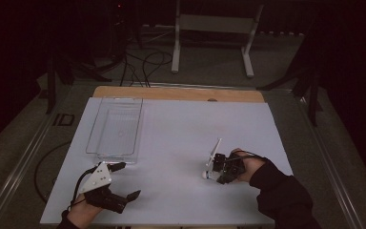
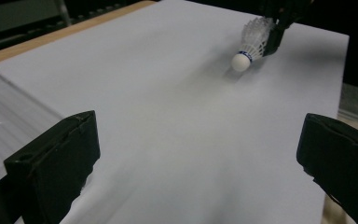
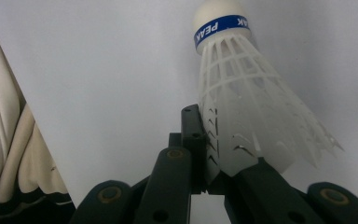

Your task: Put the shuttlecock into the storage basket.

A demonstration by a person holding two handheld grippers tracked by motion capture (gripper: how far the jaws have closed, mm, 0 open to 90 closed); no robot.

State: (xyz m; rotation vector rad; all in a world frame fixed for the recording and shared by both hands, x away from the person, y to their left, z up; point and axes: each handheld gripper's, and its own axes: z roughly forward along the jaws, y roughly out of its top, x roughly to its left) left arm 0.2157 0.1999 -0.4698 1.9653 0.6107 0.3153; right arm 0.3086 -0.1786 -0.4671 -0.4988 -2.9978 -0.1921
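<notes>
- I hold 2 grippers, 1 in each hand, over a white bench (image 1: pixel 171 133).
- My right gripper (image 1: pixel 218 175) is closed tight on a shuttlecock (image 1: pixel 208 174). It pinches the edge of the white plastic skirt (image 3: pixel 256 116).
- In the right gripper view the skirt sits between my 2 black jaws, and the round white tip (image 3: pixel 219 16) with its blue band points away from me.
- The shuttlecock is at the right side of the bench, near my edge. In the high view its round tip points left and is right down by the bench top. I cannot tell if it touches.
- In the left gripper view I see the shuttlecock (image 2: pixel 251 44) far off, tilted, with the tip low and a soft shadow under it.
- My left gripper (image 1: pixel 126 183) is wide open. Its 2 jaws stand far apart and nothing is between them.
- My left gripper is at the left side of the bench, close to my edge, well apart from the shuttlecock.
- A clear plastic tray (image 1: pixel 93 138) sits on the left part of the bench, just past my left gripper. I see nothing in it.
- A thin white thing (image 1: pixel 215 149) stands tilted just behind my right gripper. I cannot tell what it is.
</notes>
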